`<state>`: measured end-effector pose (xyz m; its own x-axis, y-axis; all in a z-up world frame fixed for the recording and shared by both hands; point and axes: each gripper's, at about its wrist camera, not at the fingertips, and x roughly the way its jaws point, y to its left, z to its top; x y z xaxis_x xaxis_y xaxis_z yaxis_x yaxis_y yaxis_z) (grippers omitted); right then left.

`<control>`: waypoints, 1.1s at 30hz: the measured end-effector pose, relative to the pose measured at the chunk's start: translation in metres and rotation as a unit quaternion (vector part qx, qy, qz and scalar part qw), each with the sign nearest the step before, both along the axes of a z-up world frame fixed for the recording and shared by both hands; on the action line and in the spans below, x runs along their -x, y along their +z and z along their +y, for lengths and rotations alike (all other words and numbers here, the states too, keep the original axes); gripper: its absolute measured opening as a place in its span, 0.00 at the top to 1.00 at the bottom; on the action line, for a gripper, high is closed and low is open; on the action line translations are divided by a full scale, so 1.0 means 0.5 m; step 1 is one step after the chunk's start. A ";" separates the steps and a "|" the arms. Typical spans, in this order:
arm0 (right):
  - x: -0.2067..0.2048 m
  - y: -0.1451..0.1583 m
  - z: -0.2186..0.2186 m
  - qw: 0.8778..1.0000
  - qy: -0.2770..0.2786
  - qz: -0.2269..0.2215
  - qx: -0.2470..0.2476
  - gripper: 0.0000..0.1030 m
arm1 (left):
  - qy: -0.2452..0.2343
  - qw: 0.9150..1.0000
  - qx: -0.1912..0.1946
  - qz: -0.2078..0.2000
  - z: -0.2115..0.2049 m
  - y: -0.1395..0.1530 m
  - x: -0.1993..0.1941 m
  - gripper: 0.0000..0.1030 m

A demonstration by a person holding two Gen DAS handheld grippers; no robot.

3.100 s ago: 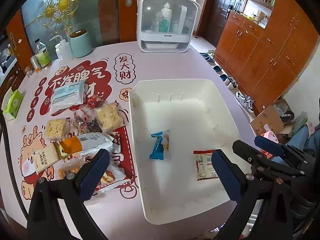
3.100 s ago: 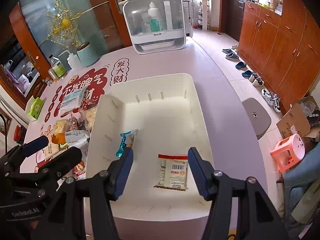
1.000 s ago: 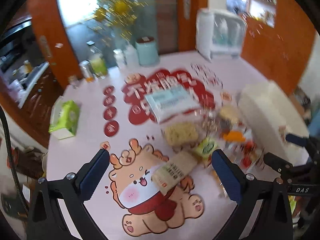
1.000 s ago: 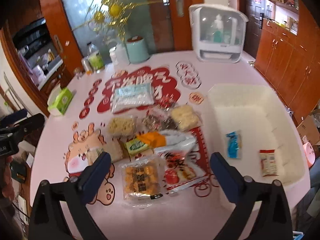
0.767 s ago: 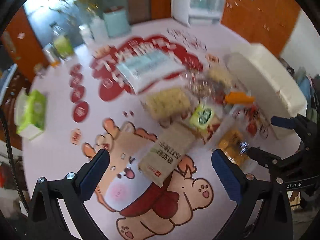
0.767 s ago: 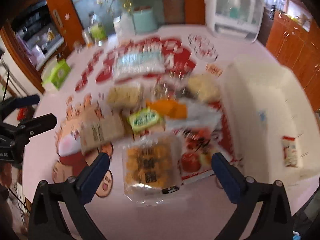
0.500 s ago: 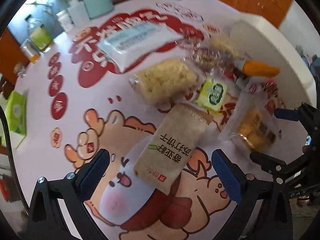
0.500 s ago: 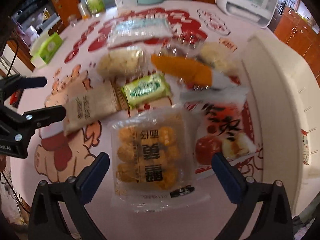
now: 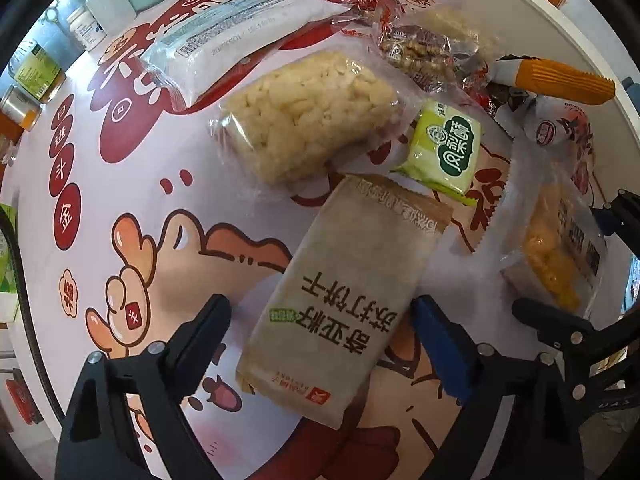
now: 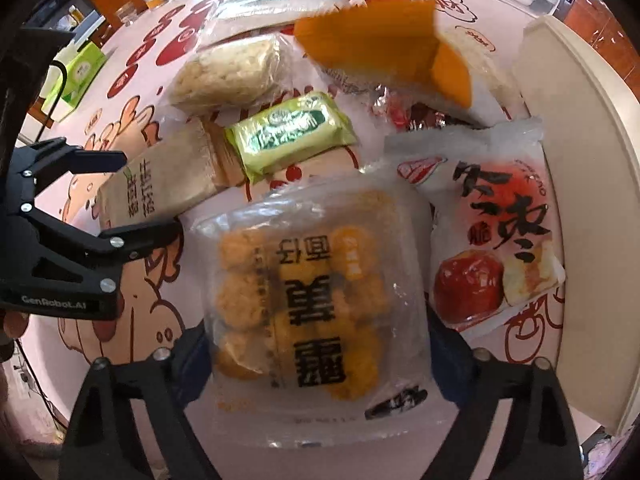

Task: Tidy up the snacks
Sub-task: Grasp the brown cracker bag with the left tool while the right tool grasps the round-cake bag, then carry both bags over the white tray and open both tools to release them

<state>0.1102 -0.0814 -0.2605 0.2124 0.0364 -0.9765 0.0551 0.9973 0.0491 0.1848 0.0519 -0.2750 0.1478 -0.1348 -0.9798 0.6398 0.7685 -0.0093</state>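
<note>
My left gripper [image 9: 320,332] is open, its fingers on either side of a brown cracker packet [image 9: 344,292] that lies on the table. My right gripper [image 10: 316,356] is open around a clear bag of yellow fried balls [image 10: 304,292]; the bag hides the fingertips. The brown packet also shows in the right wrist view [image 10: 160,176], with the left gripper [image 10: 116,196] around it. A green packet [image 9: 444,148], a puffed rice block [image 9: 312,112] and an orange-ended pack [image 9: 560,80] lie close by.
The white bin's rim [image 10: 592,184] runs along the right. A red apple-print bag [image 10: 492,240] lies beside the clear bag. A long white pack [image 9: 236,28], nut sweets [image 9: 424,52], bottles [image 9: 100,4] and a green tissue box [image 10: 76,76] lie further off.
Both grippers swung from the white bin to the snack pile and dropped low. The left now straddles the brown packet, the right the clear bag of yellow balls.
</note>
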 end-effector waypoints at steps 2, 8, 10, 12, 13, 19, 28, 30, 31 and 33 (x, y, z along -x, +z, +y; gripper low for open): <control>-0.001 0.000 0.001 1.000 0.000 -0.001 0.002 0.17 | -0.002 1.000 0.004 -0.004 -0.002 0.008 0.001 0.28; -0.010 0.009 0.008 1.000 0.001 -0.010 0.000 0.25 | 0.008 1.000 -0.006 -0.012 -0.013 0.020 0.009 0.40; -0.011 0.011 0.007 1.000 0.002 -0.012 0.000 0.29 | 0.014 1.000 -0.009 -0.014 -0.015 0.024 0.024 0.42; -0.008 0.015 0.006 1.000 0.004 -0.013 -0.004 0.31 | 0.023 1.000 -0.007 -0.016 -0.011 0.038 0.048 0.42; -0.004 0.017 0.001 1.000 0.005 -0.012 -0.006 0.31 | 0.026 0.999 -0.005 -0.018 -0.009 0.047 0.059 0.42; 0.023 0.040 -0.002 1.000 0.013 -0.023 -0.015 0.33 | 0.036 0.999 0.009 -0.034 -0.004 0.109 0.107 0.44; 0.083 0.176 -0.036 0.993 0.027 -0.116 -0.026 0.34 | 0.031 0.994 0.051 -0.091 -0.066 0.257 0.157 0.44; 0.099 0.209 -0.059 0.989 0.024 -0.142 -0.027 0.34 | 0.029 0.993 0.061 -0.100 -0.088 0.282 0.156 0.44; 0.103 0.225 -0.068 0.988 0.023 -0.151 -0.027 0.34 | 0.028 0.991 0.071 -0.106 -0.111 0.304 0.164 0.44; 0.111 0.255 -0.091 0.985 0.017 -0.168 -0.029 0.34 | 0.026 0.989 0.087 -0.114 -0.146 0.332 0.166 0.45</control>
<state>0.0547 -0.1268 -0.1332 0.5213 0.1025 -0.8472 -0.0076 0.9933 0.1156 0.1015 -0.0213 -0.1092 0.3730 -0.2844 -0.8832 0.6007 0.7995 -0.0038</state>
